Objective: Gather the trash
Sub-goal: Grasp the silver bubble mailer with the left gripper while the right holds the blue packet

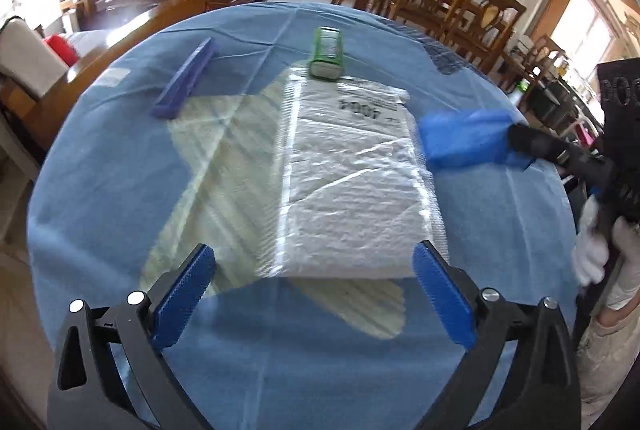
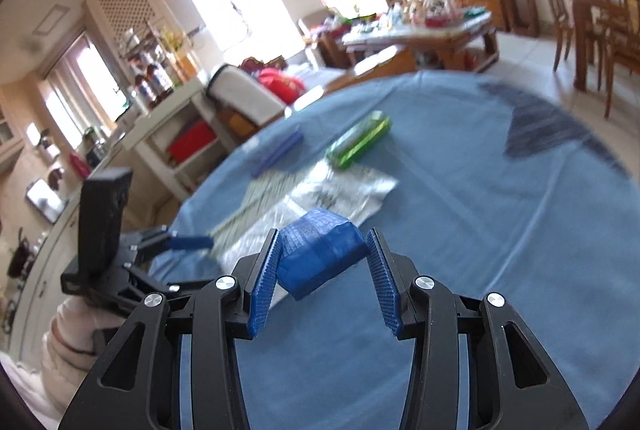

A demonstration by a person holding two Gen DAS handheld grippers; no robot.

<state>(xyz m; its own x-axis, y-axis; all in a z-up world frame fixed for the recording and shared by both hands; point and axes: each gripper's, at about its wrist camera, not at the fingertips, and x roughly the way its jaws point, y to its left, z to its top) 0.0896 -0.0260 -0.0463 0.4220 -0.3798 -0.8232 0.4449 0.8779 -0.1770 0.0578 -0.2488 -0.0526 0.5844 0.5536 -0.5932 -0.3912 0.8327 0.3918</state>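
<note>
The tablecloth (image 1: pixel 120 190) is plain light blue with a dark grey patch at its far edge. The plastic bag (image 1: pixel 352 182) is translucent white with black print. The box (image 1: pixel 326 50) is green with a white end. The flat bar (image 1: pixel 186 78) is dark blue-violet. The wrapped packet (image 2: pixel 320 254) is solid blue. Both grippers have black frames; their pads (image 1: pixel 184 298) are blue with a fine ribbed pattern. The glove (image 1: pixel 592 250) is white.

left gripper (image 1: pixel 312 294): jaws wide, nothing between, over near edge of flat clear plastic bag (image 1: pixel 352 182) | counter (image 1: pixel 100 198): blue cloth | green box (image 1: pixel 326 52) at bag's far end | right gripper (image 1: pixel 516 140): holds crumpled blue wrapper (image 1: pixel 464 140)
</note>
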